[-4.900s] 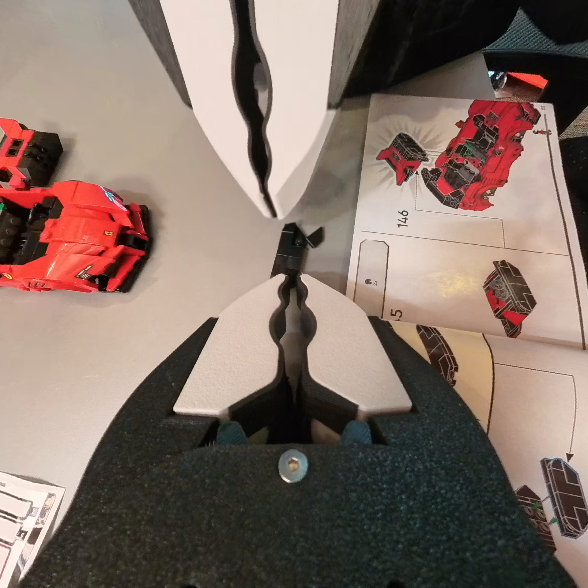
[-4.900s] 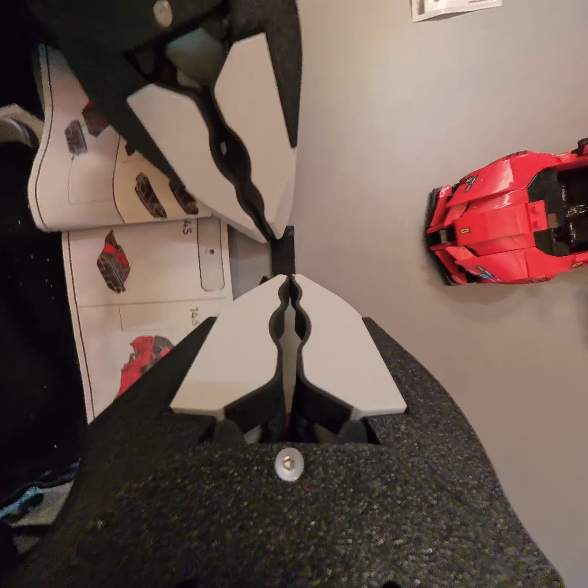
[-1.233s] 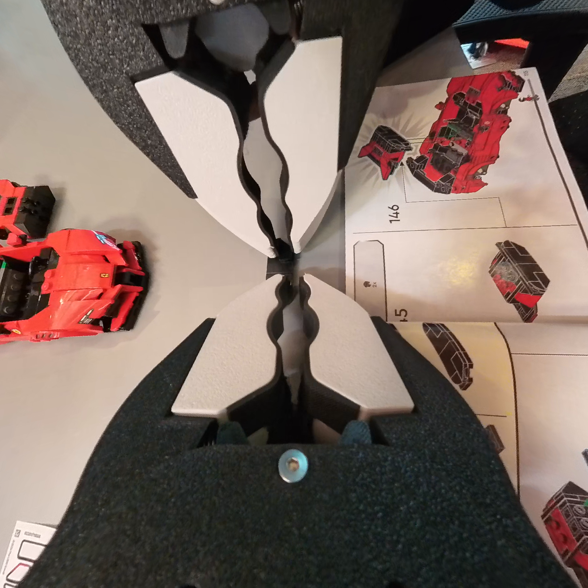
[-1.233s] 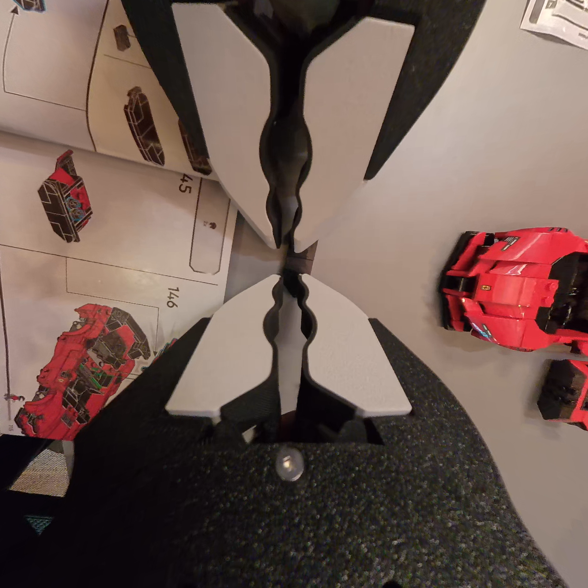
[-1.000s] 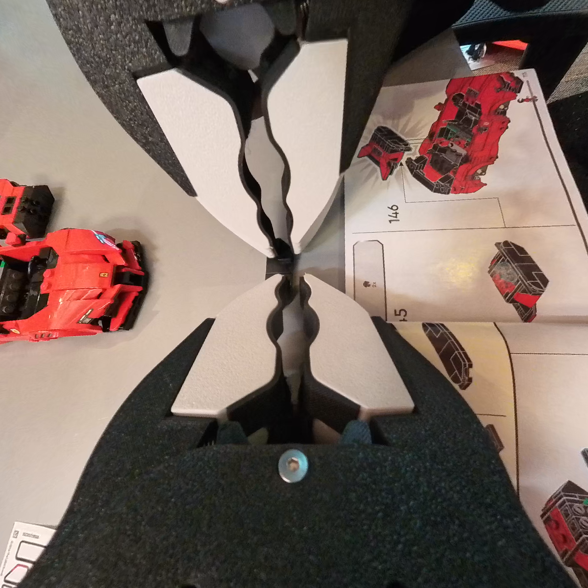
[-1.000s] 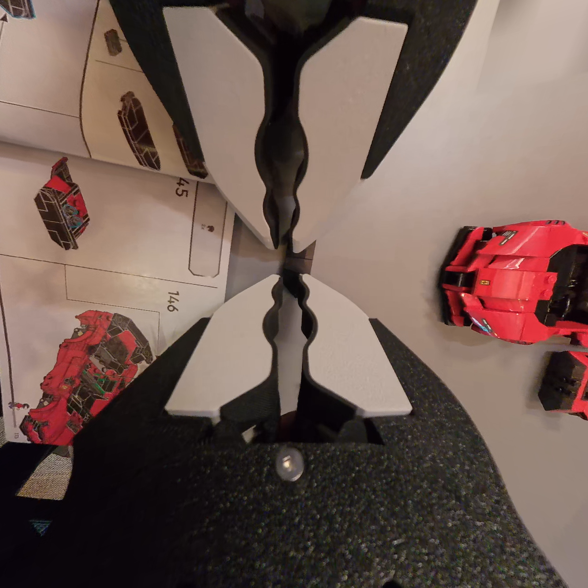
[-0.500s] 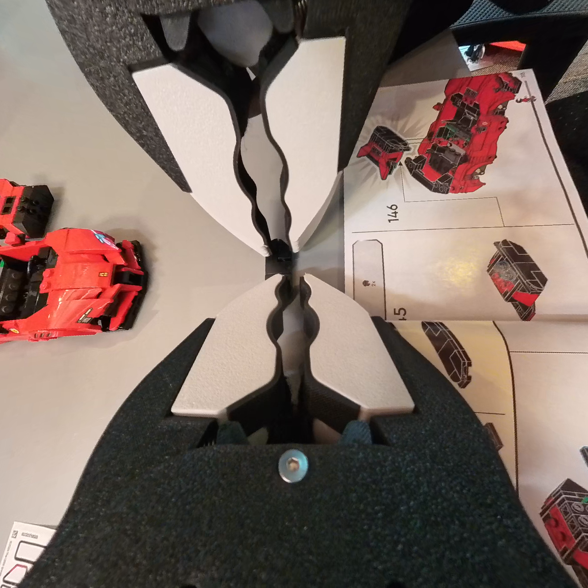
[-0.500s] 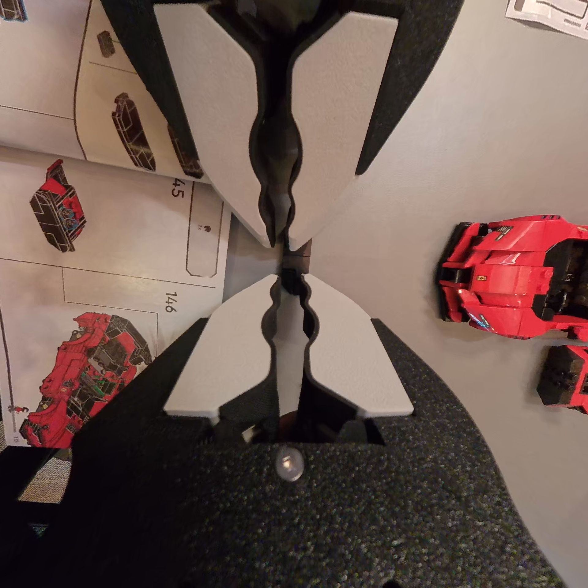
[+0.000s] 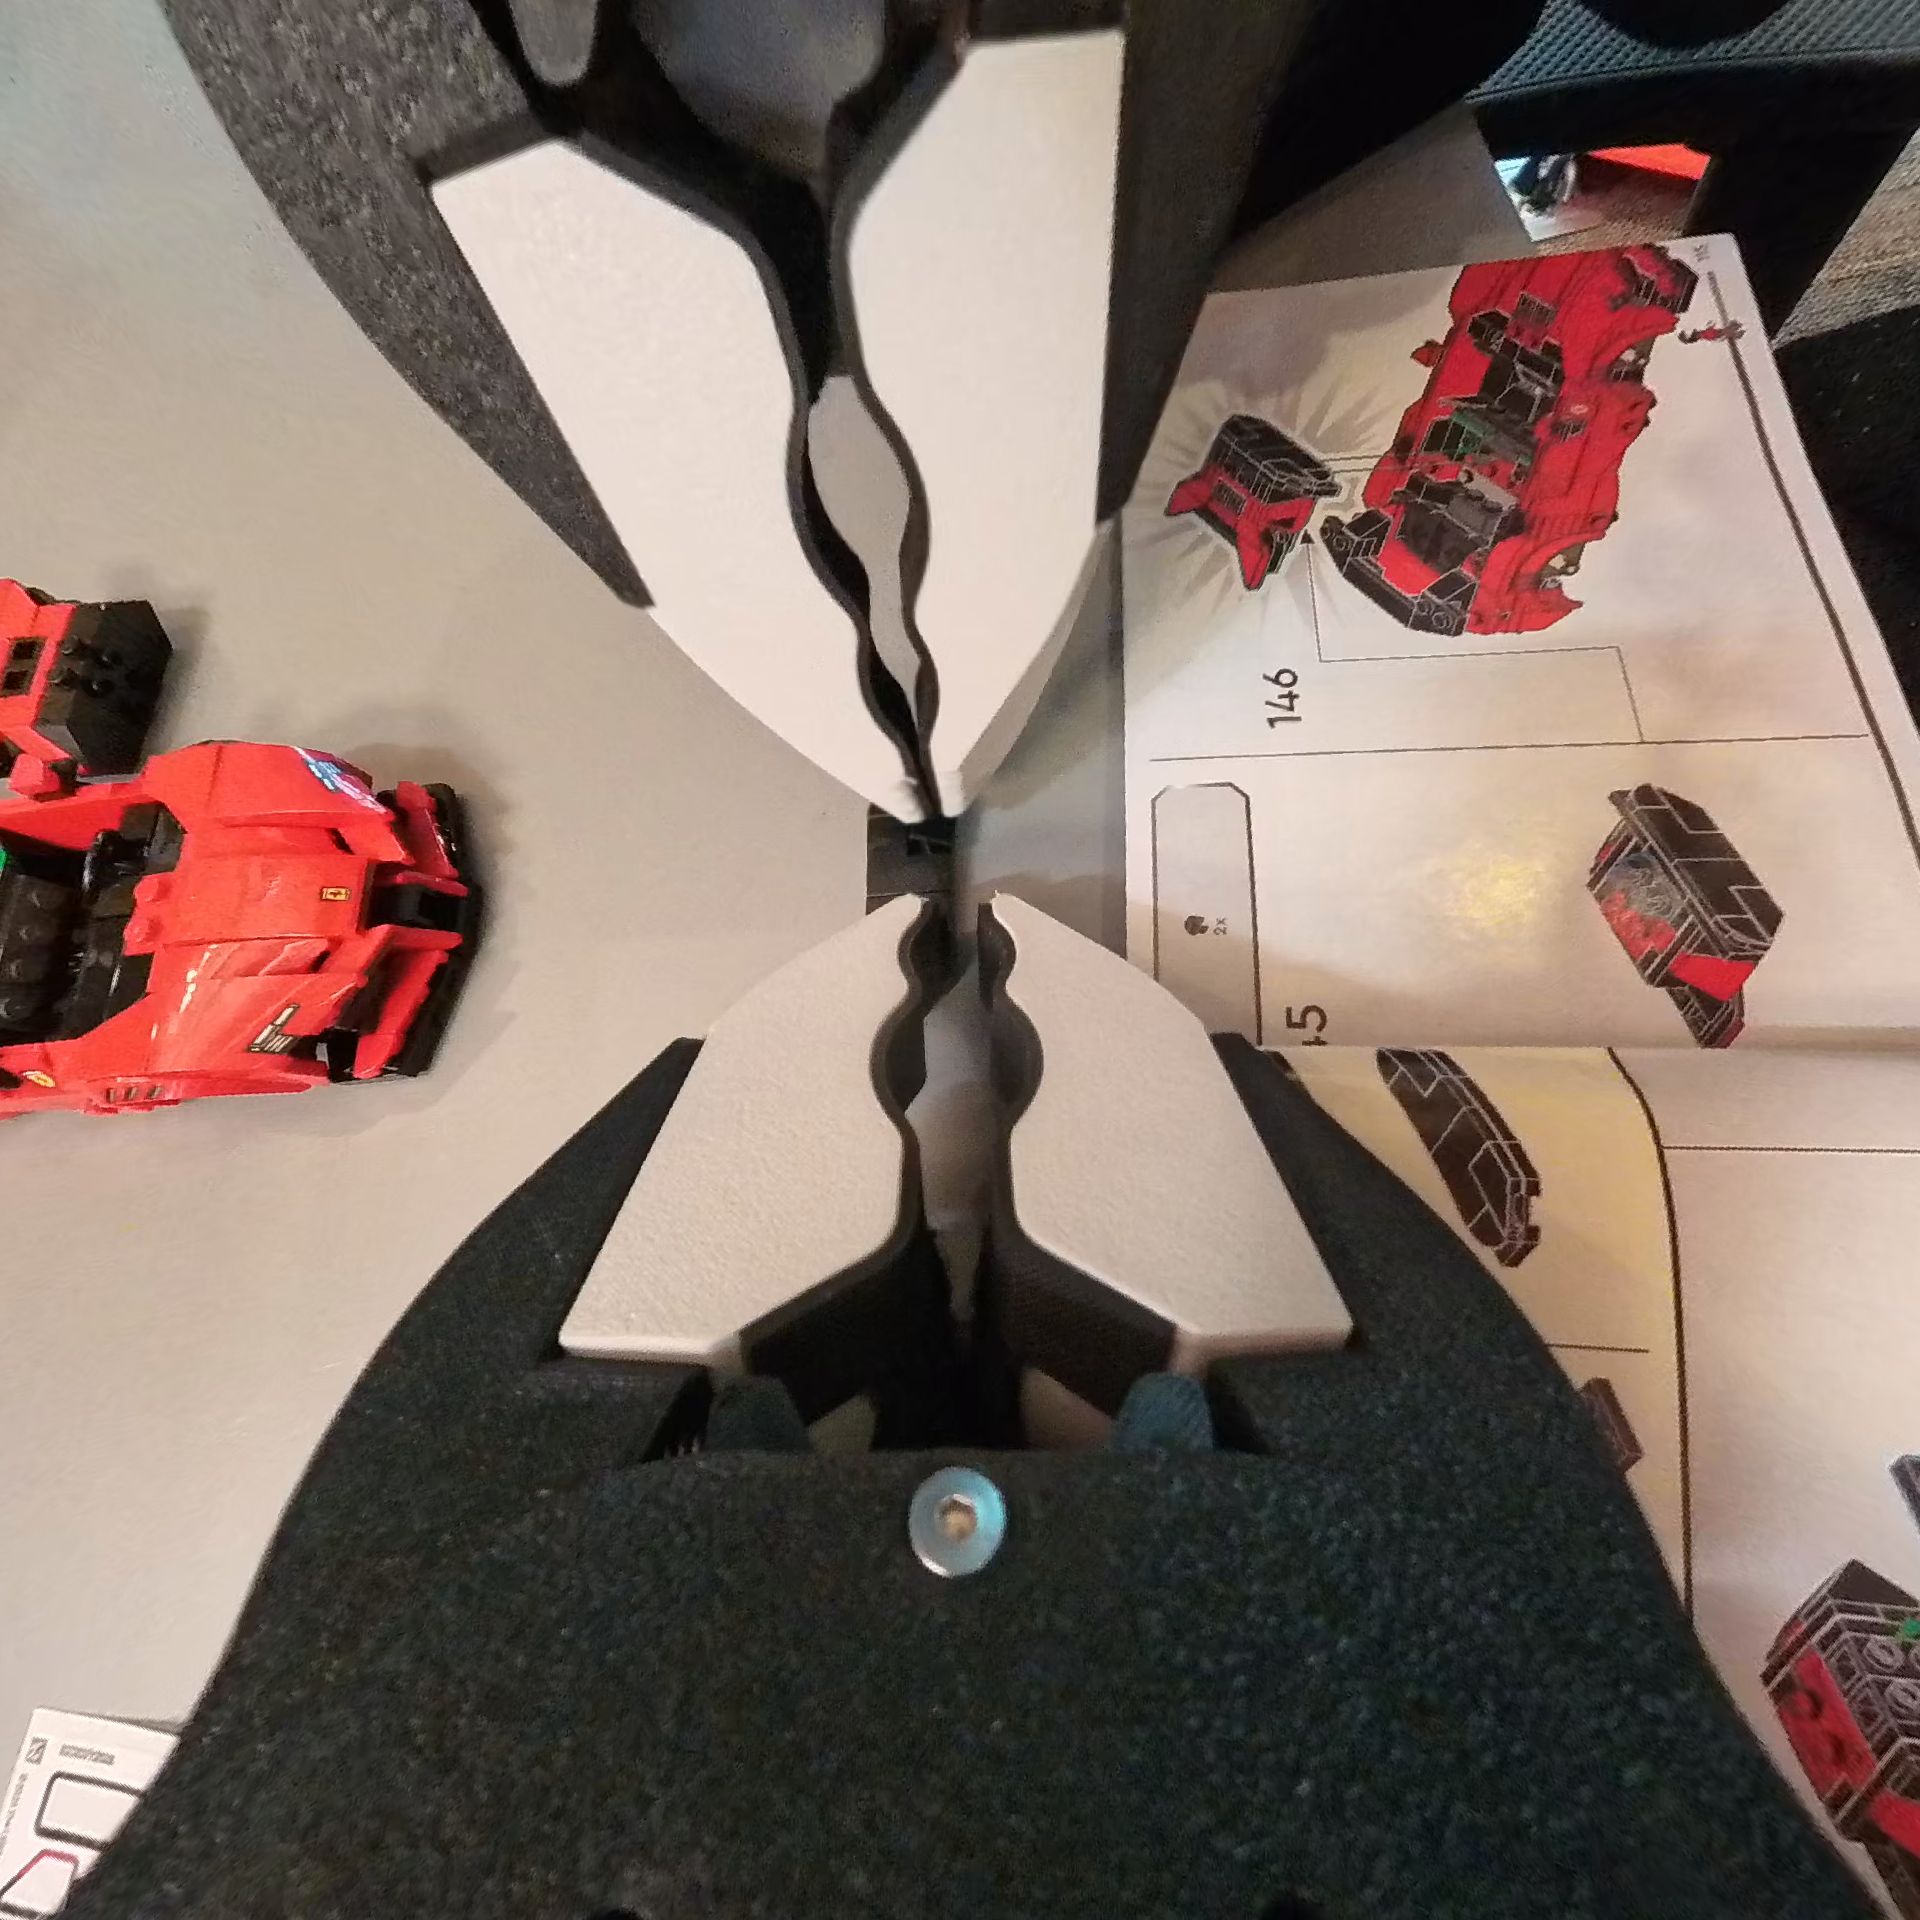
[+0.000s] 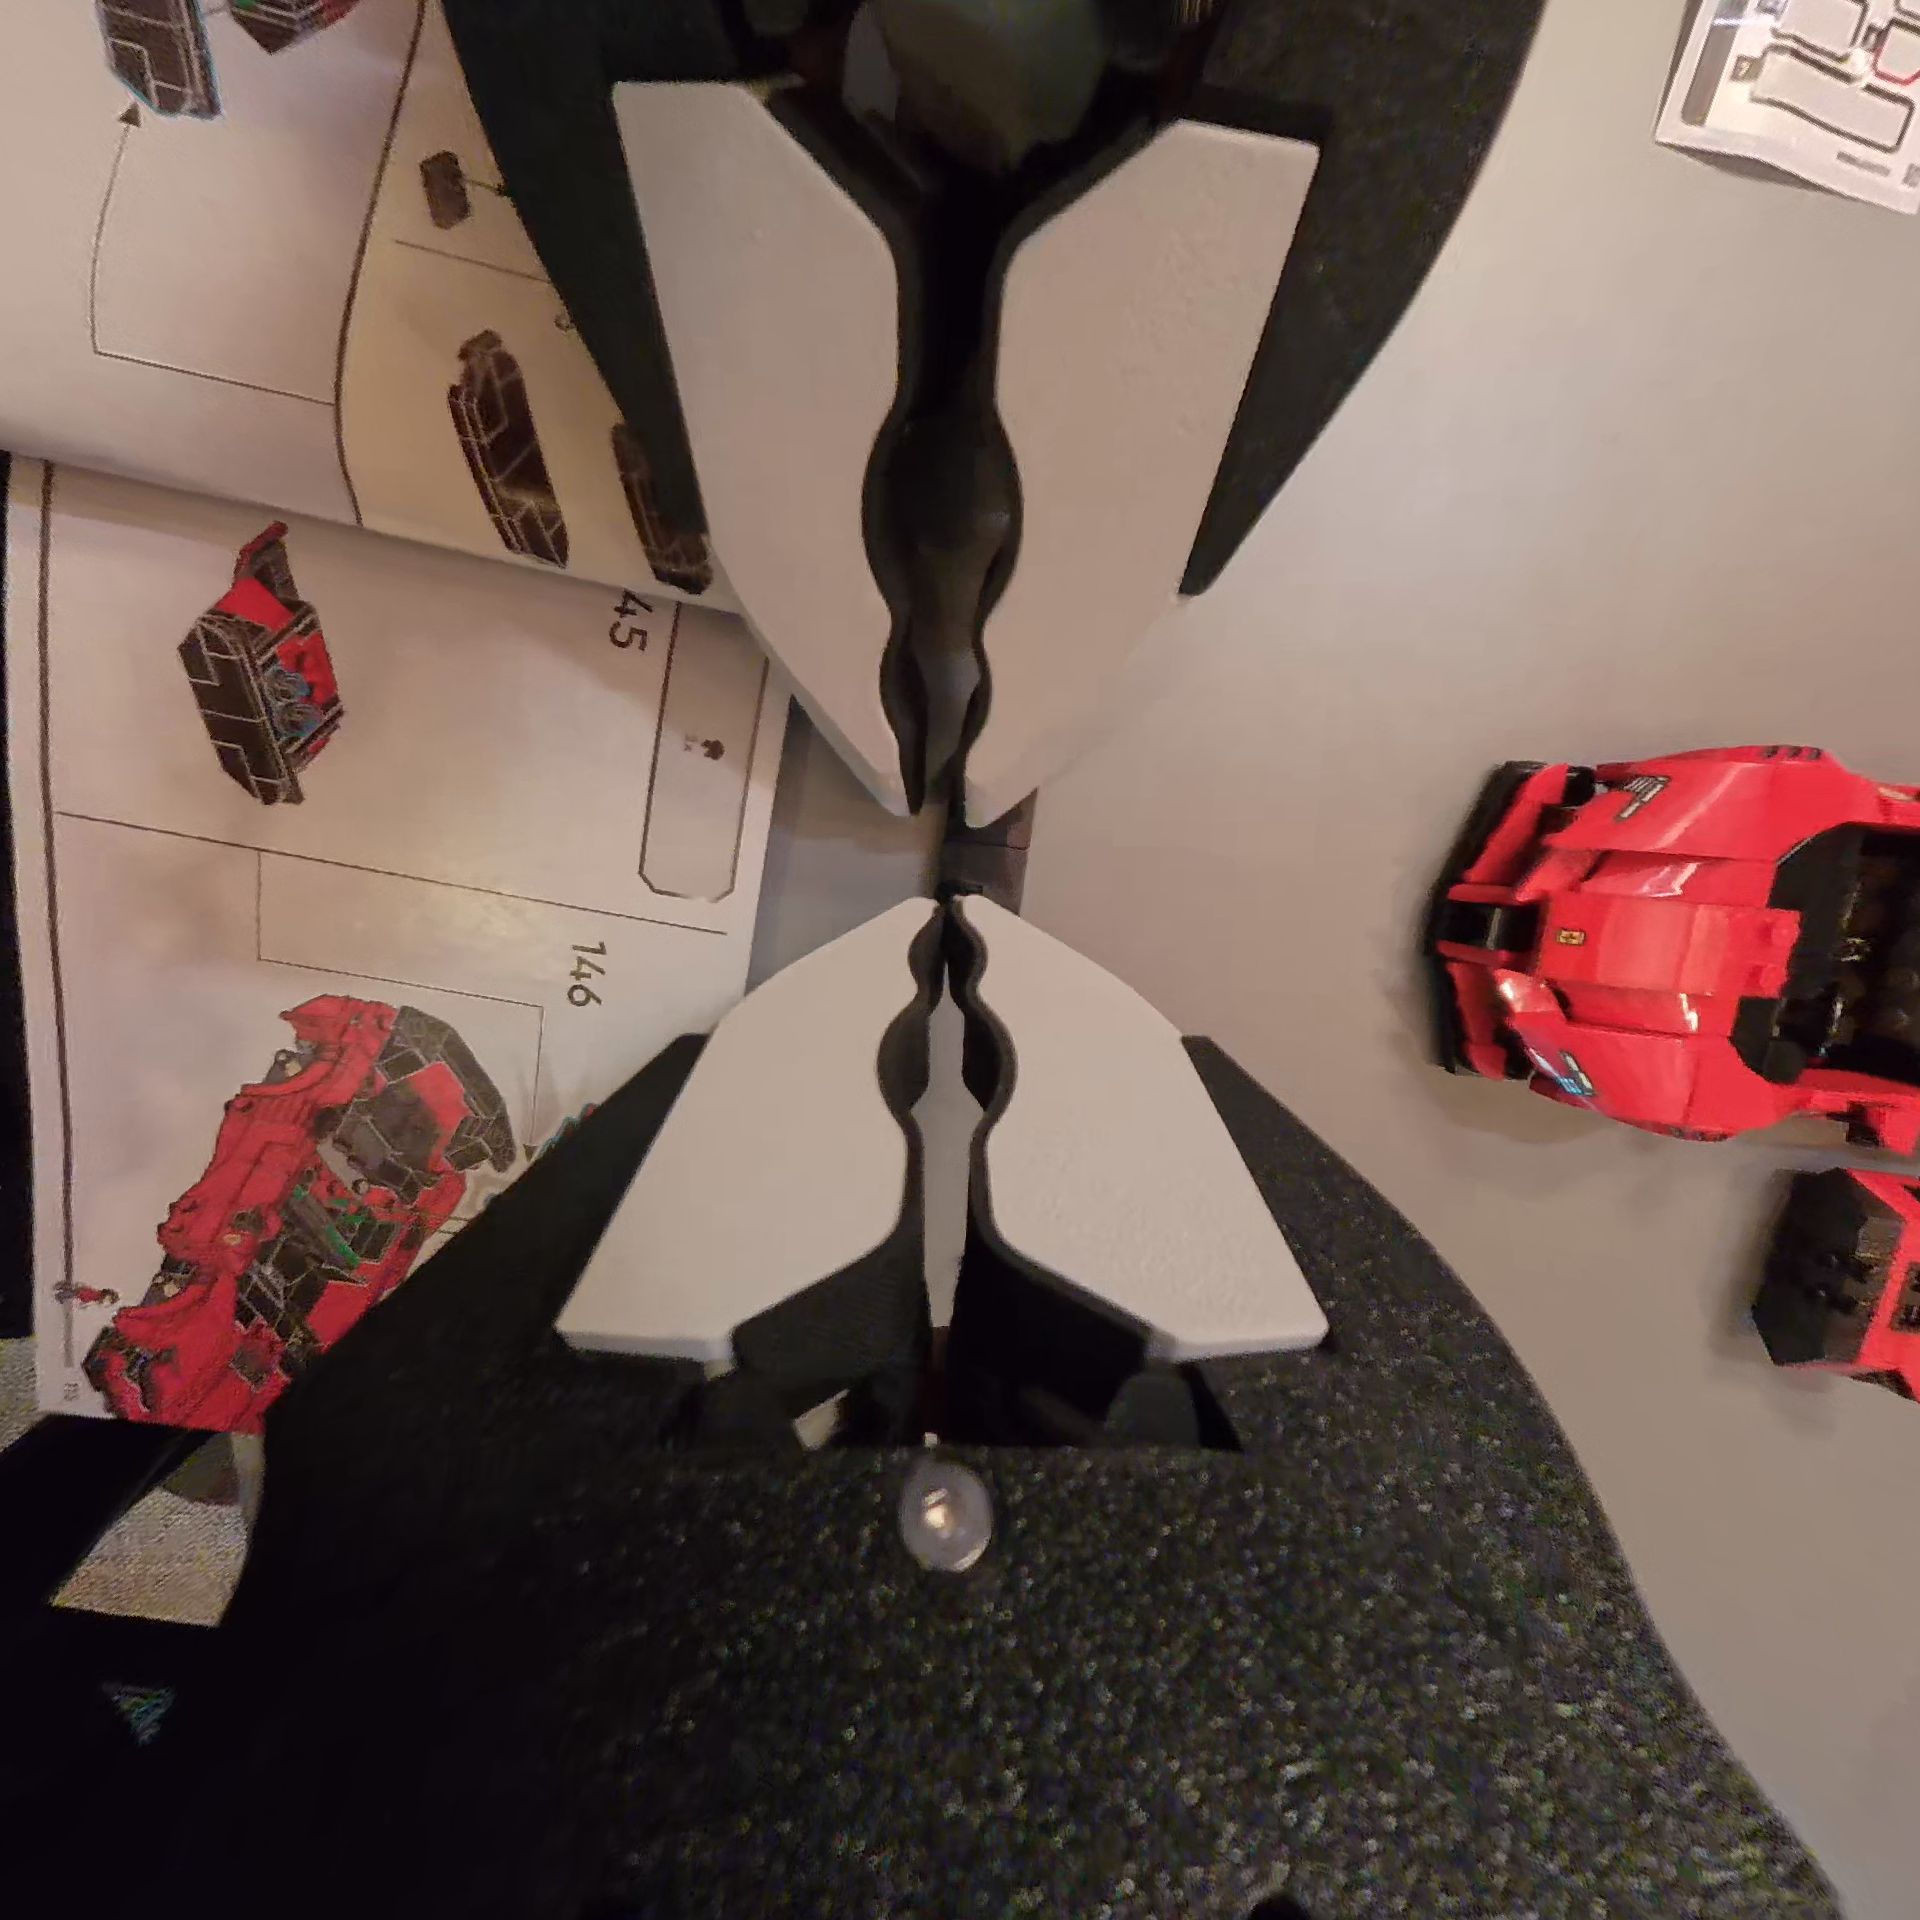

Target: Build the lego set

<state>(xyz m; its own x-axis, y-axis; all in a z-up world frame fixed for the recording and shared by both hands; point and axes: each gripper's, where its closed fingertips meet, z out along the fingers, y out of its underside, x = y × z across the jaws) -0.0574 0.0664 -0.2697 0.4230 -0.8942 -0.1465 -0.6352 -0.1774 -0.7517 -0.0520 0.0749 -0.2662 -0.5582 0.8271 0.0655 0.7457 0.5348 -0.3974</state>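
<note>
A small black lego piece (image 9: 912, 854) is held above the grey table between both grippers, which meet tip to tip. My left gripper (image 9: 956, 906) is shut on its near end. My right gripper (image 9: 935, 805) comes from the top of the left wrist view, shut on the far end. In the right wrist view the black piece (image 10: 985, 858) sits between my right gripper (image 10: 948, 906) below and the left gripper (image 10: 938, 800) above. Most of the piece is hidden by the fingertips. A red lego car (image 9: 229, 925) stands on the table to the left, and it also shows in the right wrist view (image 10: 1683, 935).
A red and black sub-assembly (image 9: 73, 665) lies beside the car, seen also in the right wrist view (image 10: 1849, 1278). An open instruction booklet (image 9: 1507, 831) lies on the other side (image 10: 364, 831). A sticker sheet (image 9: 62, 1808) lies near the table edge (image 10: 1797, 94). The grippers are tip to tip, or close to it.
Since 4.9 s ago the right gripper has swung round to face the left one tip to tip on the black piece. Over the last second both only shifted slightly.
</note>
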